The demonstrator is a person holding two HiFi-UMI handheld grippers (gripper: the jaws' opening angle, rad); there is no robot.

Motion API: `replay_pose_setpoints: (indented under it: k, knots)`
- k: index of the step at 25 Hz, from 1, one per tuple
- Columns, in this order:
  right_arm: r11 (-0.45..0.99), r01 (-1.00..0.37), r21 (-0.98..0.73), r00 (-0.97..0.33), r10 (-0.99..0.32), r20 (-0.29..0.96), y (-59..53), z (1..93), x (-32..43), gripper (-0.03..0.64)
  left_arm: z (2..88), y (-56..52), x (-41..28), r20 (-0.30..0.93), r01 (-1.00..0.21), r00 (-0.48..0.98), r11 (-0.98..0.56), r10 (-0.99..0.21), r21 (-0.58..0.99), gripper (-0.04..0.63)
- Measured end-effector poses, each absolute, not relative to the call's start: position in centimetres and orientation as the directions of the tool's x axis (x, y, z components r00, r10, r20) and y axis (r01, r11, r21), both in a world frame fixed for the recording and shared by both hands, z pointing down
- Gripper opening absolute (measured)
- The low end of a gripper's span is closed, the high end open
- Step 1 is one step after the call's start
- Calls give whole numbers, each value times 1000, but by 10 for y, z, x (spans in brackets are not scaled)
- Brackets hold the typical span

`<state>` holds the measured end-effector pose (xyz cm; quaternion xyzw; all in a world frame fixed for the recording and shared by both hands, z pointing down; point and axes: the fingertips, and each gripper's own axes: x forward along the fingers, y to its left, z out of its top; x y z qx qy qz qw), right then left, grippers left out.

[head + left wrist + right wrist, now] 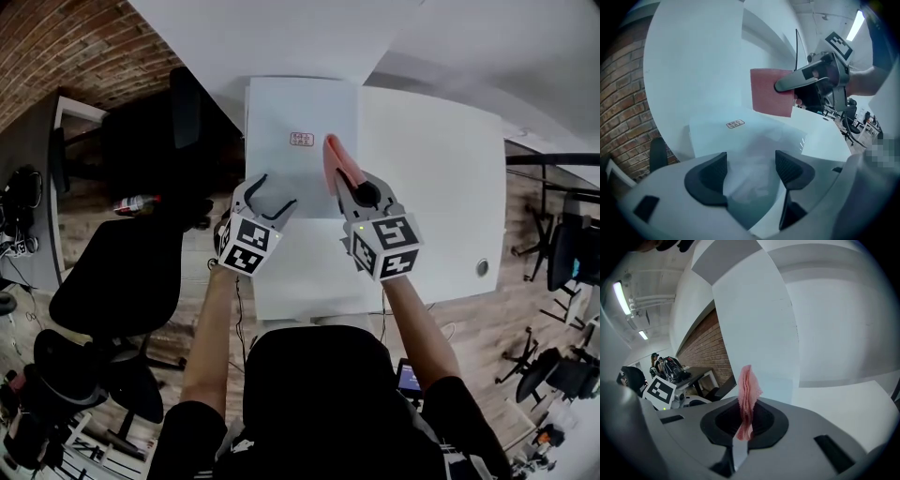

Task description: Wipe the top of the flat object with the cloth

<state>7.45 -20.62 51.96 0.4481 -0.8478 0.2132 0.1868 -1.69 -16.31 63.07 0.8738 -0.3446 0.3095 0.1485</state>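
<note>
Wiping step, at the approach. The panel (300, 103) lies flat on the white desk (441, 169), ahead of both tools, with a small red label (302, 139) near its middle.

**Right tool** (745, 420): the jaws are closed on the lower end of the pink cloth (749, 390). The rest of the cloth stands up out of the pads as a narrow folded strip. From the head view it reaches forward over the right part of the panel, just beside the label. From the left gripper view it hangs as a flat rectangle and appears to be clear of the surface, though contact cannot be ruled out.

**Left tool** (750, 171): the jaws stand wide apart with nothing between the pads. Only the near part of the panel shows through the gap. The tool hovers over the panel's near left edge and touches nothing that can be seen.

**To do the step well:**
- Lower the right tool until the free part of the cloth lies flat on the panel, not just its edge.
- Keep the hard jaw tips off the surface.
- Draw the cloth in long overlapping passes from the far end toward you, and take in the area around the label.
- The panel looks light and may slide, so you will probably want the left tool resting on its near corner to steady it.
</note>
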Motion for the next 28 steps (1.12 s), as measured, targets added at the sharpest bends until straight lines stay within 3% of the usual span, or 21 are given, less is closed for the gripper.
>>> replay_pose_setpoints:
  k: [7,14,28]
  knots:
    - [512,-843,-167,-517,-685,513,-207,520,78,43,631,-164,-18,639,-694,575,-718,-510,51,319]
    - [522,-849,83,-383,-715,585,-216,532,104,43,630,-163,-18,641,-697,574,-715,-509,56,319]
    - [576,-816,54,-354,-571,740,-234,607,98,44,629,-163,-17,636,-693,581,-718,-508,59,319]
